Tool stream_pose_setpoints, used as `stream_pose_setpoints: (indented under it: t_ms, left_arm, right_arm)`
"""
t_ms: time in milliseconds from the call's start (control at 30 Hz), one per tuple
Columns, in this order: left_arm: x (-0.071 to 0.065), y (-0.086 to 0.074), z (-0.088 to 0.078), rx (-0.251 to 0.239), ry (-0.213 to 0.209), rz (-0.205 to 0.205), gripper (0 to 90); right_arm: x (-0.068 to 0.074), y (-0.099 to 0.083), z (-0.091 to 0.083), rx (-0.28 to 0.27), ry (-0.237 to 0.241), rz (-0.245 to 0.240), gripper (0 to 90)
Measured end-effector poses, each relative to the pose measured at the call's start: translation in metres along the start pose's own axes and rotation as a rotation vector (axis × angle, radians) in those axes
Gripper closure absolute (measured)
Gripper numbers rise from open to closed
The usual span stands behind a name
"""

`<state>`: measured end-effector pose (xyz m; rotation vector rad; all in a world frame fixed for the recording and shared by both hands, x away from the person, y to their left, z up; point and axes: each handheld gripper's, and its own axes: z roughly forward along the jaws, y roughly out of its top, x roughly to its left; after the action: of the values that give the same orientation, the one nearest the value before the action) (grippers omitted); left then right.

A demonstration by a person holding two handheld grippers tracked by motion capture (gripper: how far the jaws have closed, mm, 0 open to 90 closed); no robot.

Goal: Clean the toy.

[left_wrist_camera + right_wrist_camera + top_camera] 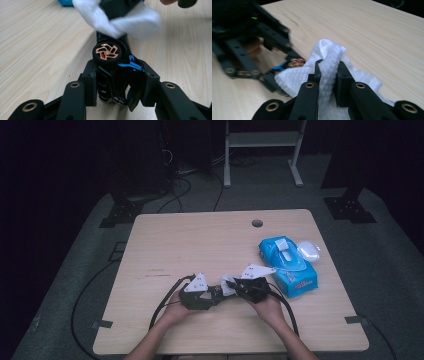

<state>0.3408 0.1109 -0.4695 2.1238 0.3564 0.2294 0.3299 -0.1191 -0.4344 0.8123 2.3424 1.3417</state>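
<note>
Fingers of the left gripper (117, 82) are closed on a small black toy car (112, 62), holding it just above the tabletop (37, 45) near the person. Right gripper (327, 75) fingers pinch a white wet wipe (329, 57) tightly and press it on the car. I judge the car light, stiff and glossy, so slippery; gripping its body sides is best. Wipe is soft and limp.
</note>
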Motion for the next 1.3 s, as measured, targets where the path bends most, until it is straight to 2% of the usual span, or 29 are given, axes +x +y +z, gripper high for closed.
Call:
stream_pose_setpoints:
  t_ms: [100, 133, 167, 233, 267, 367, 400, 433, 467, 567, 600, 633, 667, 767, 833, 867, 967, 1100, 1133, 1200, 1300]
  left_arm:
    - [0.0, 0.0, -0.001, 0.005, 0.007, 0.012, 57.8]
    - [0.0, 0.0, -0.001, 0.006, 0.009, 0.012, 57.9]
    - [0.0, 0.0, -0.001, 0.005, 0.007, 0.01, 57.9]
    - [0.0, 0.0, -0.001, 0.002, 0.008, 0.007, 57.9]
    - [0.001, 0.0, -0.001, 0.002, 0.008, 0.006, 57.9]
    - [0.001, 0.0, -0.001, 0.002, 0.007, 0.008, 57.9]
    - [0.001, 0.0, -0.001, 0.001, 0.006, 0.008, 57.8]
    - [0.001, 0.0, -0.001, 0.005, 0.006, 0.01, 57.8]
    - [0.002, 0.0, -0.002, 0.006, 0.007, 0.01, 57.8]
    - [0.002, 0.0, -0.002, 0.007, 0.01, 0.009, 57.9]
    - [0.002, 0.0, -0.002, 0.01, 0.012, 0.011, 57.9]
    - [0.002, 0.0, -0.003, 0.011, 0.013, 0.012, 57.8]
    - [0.002, -0.001, -0.003, 0.013, 0.014, 0.016, 57.8]
    - [0.002, -0.001, -0.003, 0.01, 0.014, 0.016, 57.9]
    - [0.002, -0.001, -0.003, 0.009, 0.014, 0.013, 57.8]
    - [0.003, -0.001, -0.004, 0.012, 0.014, 0.015, 57.7]
    - [0.004, -0.002, -0.005, 0.015, 0.018, 0.011, 57.7]
    - [0.004, -0.002, -0.005, 0.018, 0.022, 0.012, 57.8]
    - [0.003, -0.002, -0.005, 0.017, 0.022, 0.012, 57.8]
    - [0.003, -0.002, -0.005, 0.016, 0.023, 0.013, 57.8]
    - [0.004, -0.002, -0.005, 0.017, 0.021, 0.012, 57.8]
  right_arm:
    - [-0.001, 0.001, -0.001, 0.009, -0.007, -0.011, 81.5]
    - [-0.008, -0.001, -0.006, 0.017, -0.036, 0.004, 81.5]
    - [-0.012, -0.002, -0.009, 0.013, -0.044, 0.016, 81.4]
    - [-0.014, -0.002, -0.01, 0.011, -0.059, 0.022, 81.2]
    - [-0.017, -0.003, -0.014, 0.01, -0.088, 0.023, 81.3]
    - [-0.016, -0.003, -0.013, 0.009, -0.081, 0.027, 81.3]
    - [-0.011, -0.003, -0.01, 0.002, -0.046, 0.022, 81.2]
    - [-0.008, -0.003, -0.008, 0.005, -0.033, 0.016, 81.2]
    - [-0.007, -0.002, -0.007, 0.011, -0.037, 0.004, 81.2]
    - [-0.01, -0.002, -0.009, 0.01, -0.044, 0.006, 81.2]
    - [-0.014, -0.003, -0.011, 0.009, -0.056, 0.017, 81.2]
    - [-0.023, -0.005, -0.017, 0.015, -0.097, 0.021, 81.1]
    - [-0.026, -0.007, -0.019, 0.014, -0.106, 0.034, 81.0]
    - [-0.029, -0.01, -0.021, 0.007, -0.109, 0.06, 81.1]
    - [-0.025, -0.009, -0.021, 0.006, -0.107, 0.049, 81.2]
    - [-0.019, -0.008, -0.018, 0.003, -0.085, 0.026, 81.0]
    - [-0.016, -0.006, -0.016, 0.01, -0.082, 0.006, 81.0]
    - [-0.025, -0.009, -0.02, 0.011, -0.116, 0.025, 81.0]
    - [-0.032, -0.012, -0.024, 0.005, -0.129, 0.068, 81.0]
    - [-0.031, -0.012, -0.024, -0.001, -0.127, 0.081, 81.1]
    - [-0.027, -0.011, -0.021, -0.005, -0.116, 0.063, 81.1]
